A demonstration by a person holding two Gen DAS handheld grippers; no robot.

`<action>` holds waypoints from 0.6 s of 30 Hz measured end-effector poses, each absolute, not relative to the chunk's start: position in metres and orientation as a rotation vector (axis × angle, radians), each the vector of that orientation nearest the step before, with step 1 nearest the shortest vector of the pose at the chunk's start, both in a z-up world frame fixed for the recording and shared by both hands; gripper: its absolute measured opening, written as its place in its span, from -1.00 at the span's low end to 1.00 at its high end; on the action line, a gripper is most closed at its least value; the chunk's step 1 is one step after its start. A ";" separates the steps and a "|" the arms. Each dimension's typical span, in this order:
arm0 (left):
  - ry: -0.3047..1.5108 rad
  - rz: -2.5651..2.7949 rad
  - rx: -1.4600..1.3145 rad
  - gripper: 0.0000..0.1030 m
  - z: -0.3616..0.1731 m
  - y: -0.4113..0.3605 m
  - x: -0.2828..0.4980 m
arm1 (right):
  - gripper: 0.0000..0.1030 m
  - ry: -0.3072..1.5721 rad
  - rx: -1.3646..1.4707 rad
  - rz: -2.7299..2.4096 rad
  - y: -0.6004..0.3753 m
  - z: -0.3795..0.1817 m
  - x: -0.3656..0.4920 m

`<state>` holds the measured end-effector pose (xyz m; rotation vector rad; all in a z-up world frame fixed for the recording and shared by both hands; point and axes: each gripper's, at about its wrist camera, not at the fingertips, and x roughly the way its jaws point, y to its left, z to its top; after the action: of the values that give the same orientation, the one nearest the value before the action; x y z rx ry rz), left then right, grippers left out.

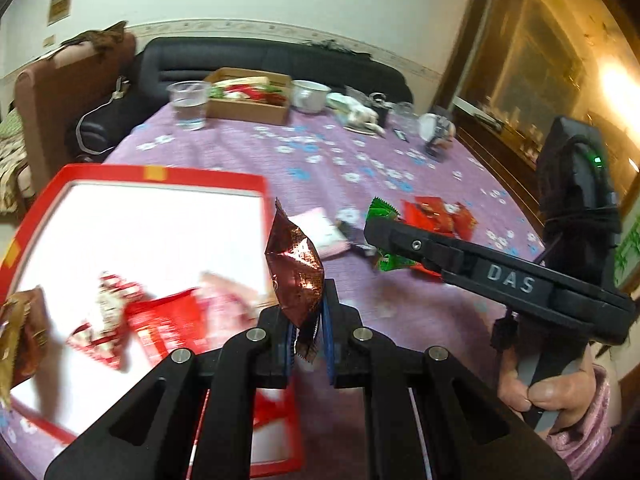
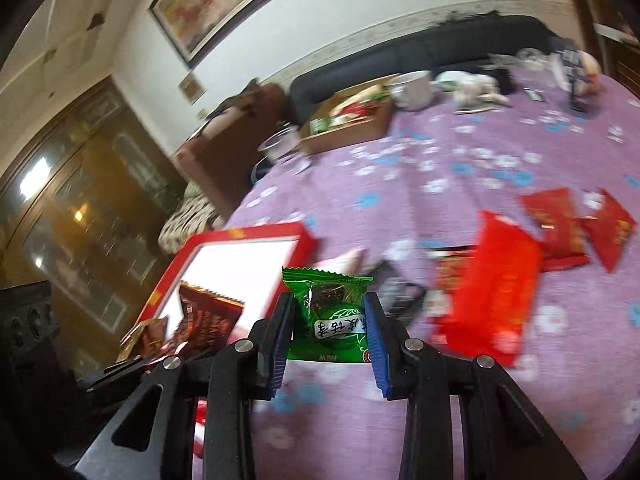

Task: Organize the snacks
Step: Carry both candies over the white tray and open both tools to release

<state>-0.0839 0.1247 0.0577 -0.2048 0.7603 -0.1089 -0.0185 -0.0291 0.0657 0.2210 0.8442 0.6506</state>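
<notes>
My left gripper [image 1: 308,332] is shut on a shiny brown snack packet [image 1: 296,268] and holds it upright over the right rim of the red box [image 1: 200,174]. The box's white inside holds several packets [image 1: 160,320]. My right gripper [image 2: 330,328] is shut on a green snack packet [image 2: 330,320] above the purple tablecloth, to the right of the red box [image 2: 256,234]. In the left wrist view the right gripper [image 1: 384,232] hangs over loose red packets [image 1: 436,212]. Red packets [image 2: 492,280] lie to the right in the right wrist view.
A pink packet [image 1: 320,232] and a dark item lie beside the box. At the table's far side stand a cardboard box of snacks [image 1: 248,100], a clear cup [image 1: 188,104], a white bowl [image 1: 310,94] and small clutter. A dark sofa [image 1: 240,56] is behind.
</notes>
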 end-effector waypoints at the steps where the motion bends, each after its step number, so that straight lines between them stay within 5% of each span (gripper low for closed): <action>1: 0.758 -0.093 -0.212 -0.83 0.057 0.132 -0.086 | -0.32 0.844 0.208 0.664 -0.021 0.067 -0.022; 18: 0.763 0.050 -0.280 -0.82 0.046 0.205 -0.109 | -0.32 0.895 0.043 0.841 0.101 0.063 -0.045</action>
<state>-0.1089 0.2047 0.0463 -0.2802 0.7627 0.0502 -0.0450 0.1007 0.0629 0.0432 0.8953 0.8411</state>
